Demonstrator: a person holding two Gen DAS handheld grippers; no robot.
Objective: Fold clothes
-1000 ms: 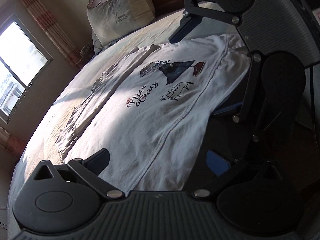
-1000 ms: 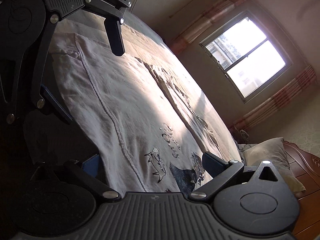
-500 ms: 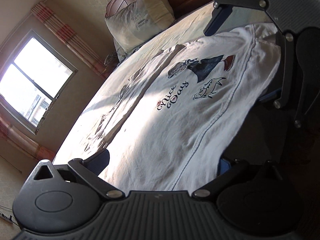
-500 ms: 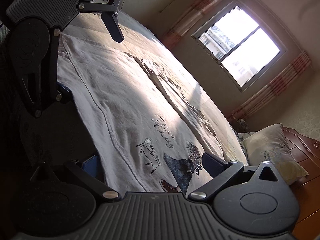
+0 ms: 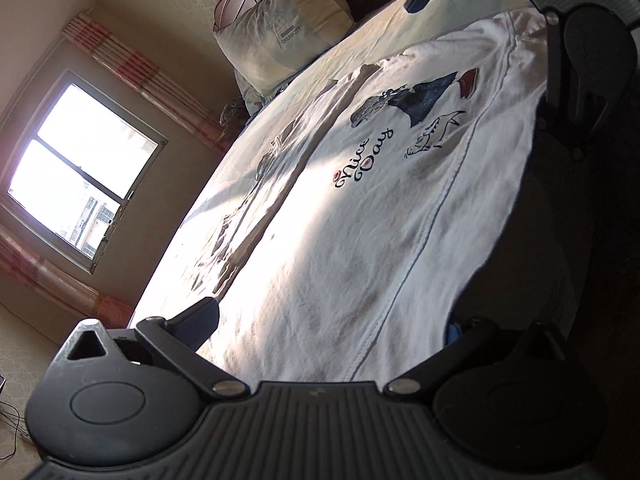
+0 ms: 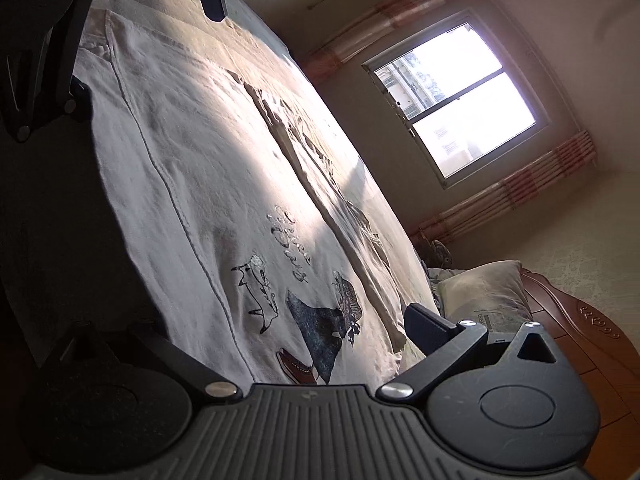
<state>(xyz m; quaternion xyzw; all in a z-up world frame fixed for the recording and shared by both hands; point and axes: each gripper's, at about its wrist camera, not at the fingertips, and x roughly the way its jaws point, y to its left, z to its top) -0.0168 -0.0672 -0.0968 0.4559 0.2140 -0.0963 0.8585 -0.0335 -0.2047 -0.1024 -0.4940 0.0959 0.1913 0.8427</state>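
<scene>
A white T-shirt point(image 5: 360, 216) with a "Nice Day" print and a cartoon figure lies spread on the bed point(image 5: 400, 28). One long side edge of the shirt runs from my left gripper point(image 5: 328, 324) to my right gripper point(image 5: 488, 40). Each gripper stands open and straddles that edge, one finger over the cloth and the other in shadow beneath it. In the right wrist view the same shirt point(image 6: 208, 152) fills the space between my right gripper point(image 6: 276, 324) and the left gripper point(image 6: 140, 40) at the top left. The shirt's far side is bunched into folds point(image 6: 320, 168).
A pillow point(image 5: 280, 32) leans on the wooden headboard point(image 5: 240, 4) at the head of the bed. A bright window point(image 5: 76, 164) with striped curtains point(image 5: 132, 64) is in the wall beyond the bed. Below the shirt's near edge lies deep shadow point(image 5: 540, 260).
Both views have swung up and toward the window. The grippers have drawn farther apart along the shirt's edge. The shirt lies much as it did.
</scene>
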